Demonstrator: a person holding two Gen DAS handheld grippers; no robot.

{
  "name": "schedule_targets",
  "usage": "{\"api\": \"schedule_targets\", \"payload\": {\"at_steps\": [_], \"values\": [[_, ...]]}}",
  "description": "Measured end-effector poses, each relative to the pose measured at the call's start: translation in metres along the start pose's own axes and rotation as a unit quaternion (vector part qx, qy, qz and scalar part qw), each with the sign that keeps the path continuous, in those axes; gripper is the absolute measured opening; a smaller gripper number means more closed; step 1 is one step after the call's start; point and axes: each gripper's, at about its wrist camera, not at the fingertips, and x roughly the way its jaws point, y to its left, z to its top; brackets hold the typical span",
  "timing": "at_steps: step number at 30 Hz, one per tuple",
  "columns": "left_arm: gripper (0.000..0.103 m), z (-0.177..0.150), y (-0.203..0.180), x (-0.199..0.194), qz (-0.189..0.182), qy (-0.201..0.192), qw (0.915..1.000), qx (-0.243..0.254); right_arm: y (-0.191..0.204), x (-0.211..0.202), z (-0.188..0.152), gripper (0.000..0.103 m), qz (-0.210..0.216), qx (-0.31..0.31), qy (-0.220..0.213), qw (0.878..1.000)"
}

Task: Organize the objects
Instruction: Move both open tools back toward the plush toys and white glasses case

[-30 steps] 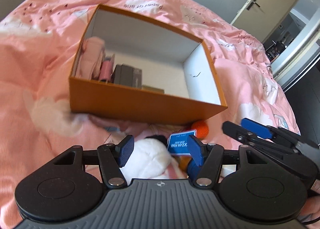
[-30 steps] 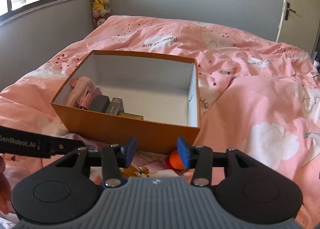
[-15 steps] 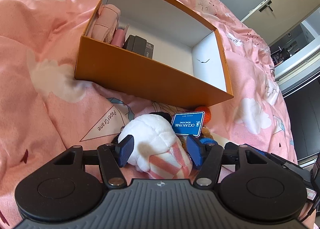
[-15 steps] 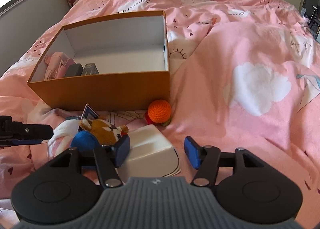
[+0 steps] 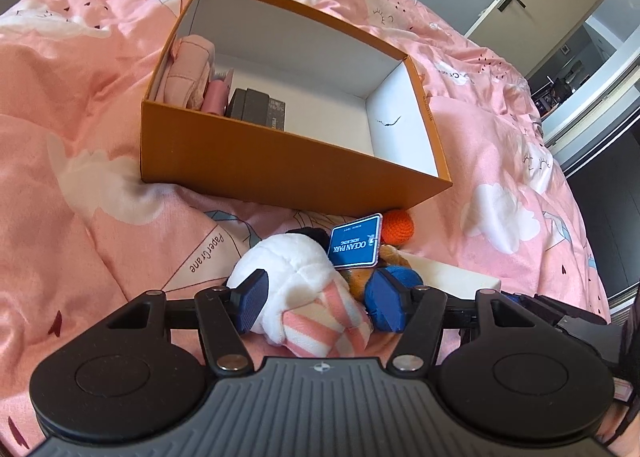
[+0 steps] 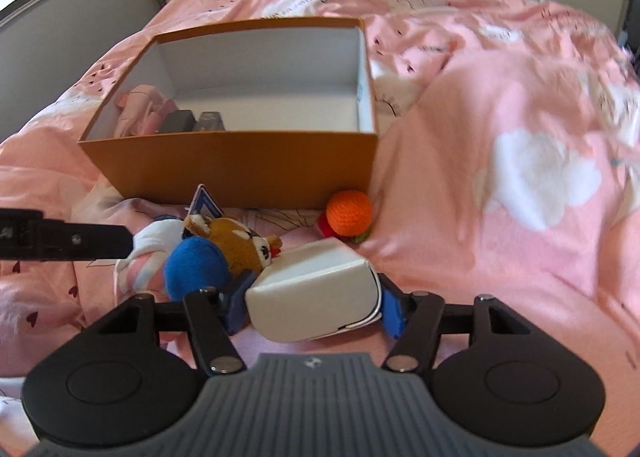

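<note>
Now right gripper (image 6: 312, 307) closing around white box (image 6: 316, 297); left gripper (image 5: 320, 297) spread beside plush (image 5: 296, 277).

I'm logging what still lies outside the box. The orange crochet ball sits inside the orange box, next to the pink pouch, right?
Not quite. The orange crochet ball lies outside the orange box, on the bedspread against its front wall near the right corner, as the right wrist view shows. The pink pouch is inside.
</note>
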Motion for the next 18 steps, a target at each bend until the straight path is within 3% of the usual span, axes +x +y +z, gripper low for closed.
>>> {"api": "schedule_targets", "payload": {"at_steps": [7, 12, 15, 18], "values": [[0.070, 0.007, 0.006, -0.017, 0.015, -0.034, 0.9993, -0.004, 0.045, -0.026, 0.004, 0.065, -0.003, -0.108, -0.038, 0.993], [0.070, 0.011, 0.012, -0.028, 0.029, -0.049, 0.9983, -0.005, 0.079, -0.041, -0.001, 0.065, -0.021, -0.199, -0.060, 0.978], [0.070, 0.012, 0.015, -0.032, 0.030, -0.050, 0.9983, -0.004, 0.092, -0.044, -0.005, 0.065, -0.009, -0.246, -0.058, 0.967], [0.070, 0.011, 0.017, -0.034, 0.026, -0.047, 0.9985, -0.002, 0.099, -0.041, -0.009, 0.065, 0.022, -0.253, -0.044, 0.966]]}}
